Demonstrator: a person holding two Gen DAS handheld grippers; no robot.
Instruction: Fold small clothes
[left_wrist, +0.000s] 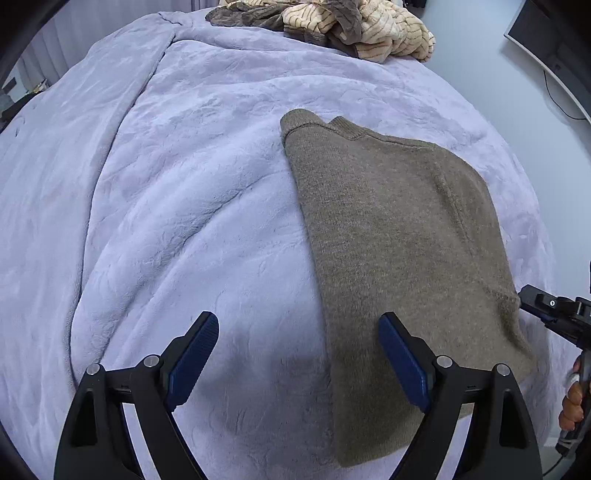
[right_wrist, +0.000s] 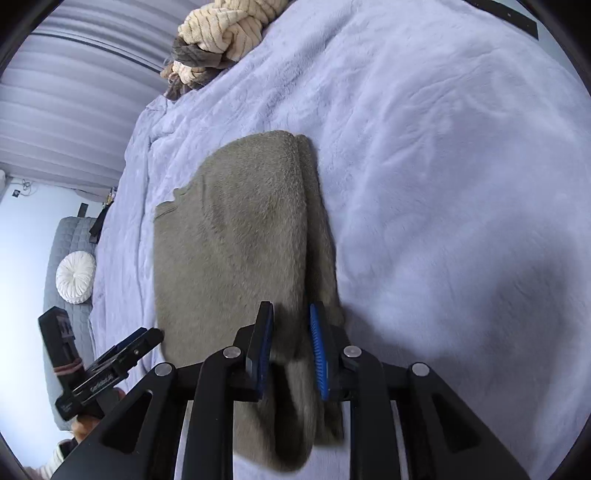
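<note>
sweater (left_wrist: 399, 236) folded, centre-right on blanket (left_wrist: 166, 203) | left gripper (left_wrist: 299, 354) spread, empty | right gripper (right_wrist: 291, 347) narrow, pads clear of sweater | striped clothes pile (left_wrist: 351, 26) top

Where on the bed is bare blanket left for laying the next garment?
A broad bare stretch of the lavender blanket lies left of the olive sweater, reaching up to the striped clothes pile. Crowded: the sweater's near edge, where both tongs work.
</note>
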